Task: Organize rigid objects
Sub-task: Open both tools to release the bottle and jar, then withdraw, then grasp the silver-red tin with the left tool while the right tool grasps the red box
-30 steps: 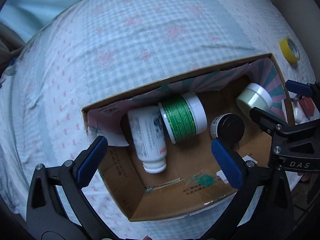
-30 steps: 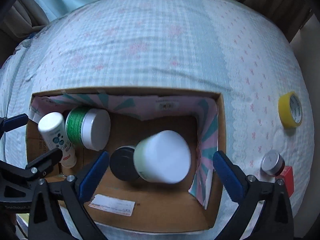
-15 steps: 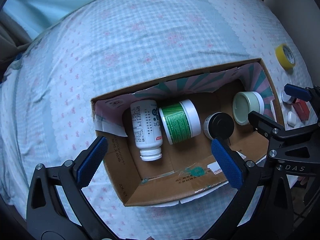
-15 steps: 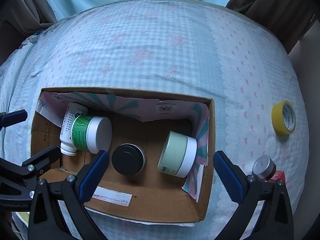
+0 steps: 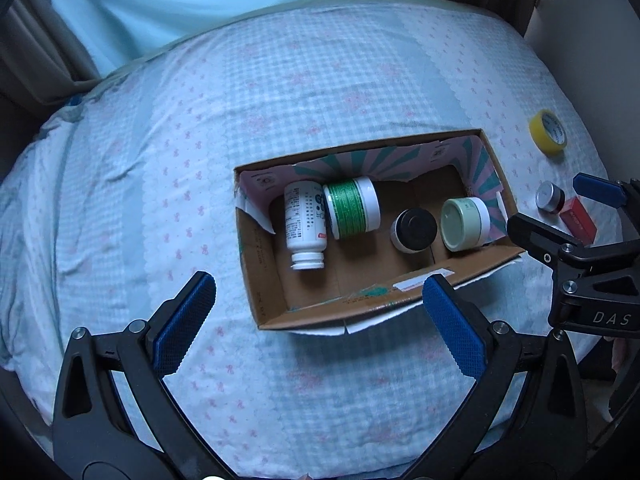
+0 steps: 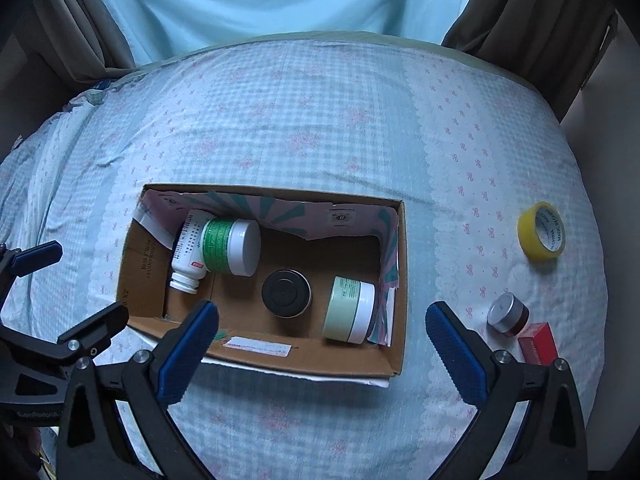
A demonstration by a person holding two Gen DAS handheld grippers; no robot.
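Observation:
A cardboard box (image 5: pixel 332 316) (image 6: pixel 304 360) lies on the bed. Inside lie a white pill bottle (image 5: pixel 304 224) (image 6: pixel 186 256), a green-labelled jar (image 5: pixel 352 208) (image 6: pixel 228 246), a black-lidded jar (image 5: pixel 414 230) (image 6: pixel 286 293) and a pale green jar (image 5: pixel 464 223) (image 6: pixel 348 310). My left gripper (image 5: pixel 316 324) is open and empty, above the box's near side. My right gripper (image 6: pixel 320 344) is open and empty, above the box's near right part. Right of the box lie a yellow tape roll (image 5: pixel 548 138) (image 6: pixel 541 236), a small silver-lidded jar (image 5: pixel 550 197) (image 6: pixel 507 314) and a red box (image 5: pixel 578 222) (image 6: pixel 538 342).
The bed carries a pale blue checked sheet (image 6: pixel 320 120). Brown curtains (image 6: pixel 540 20) and a light blue cloth (image 6: pixel 260 0) stand behind the bed. The other gripper shows at the right edge of the left wrist view (image 5: pixel 576 232) and at the left edge of the right wrist view (image 6: pixel 60 300).
Both grippers have pulled up and back from the box. The pale green jar left the right gripper's jaws and now lies in the box's right end.

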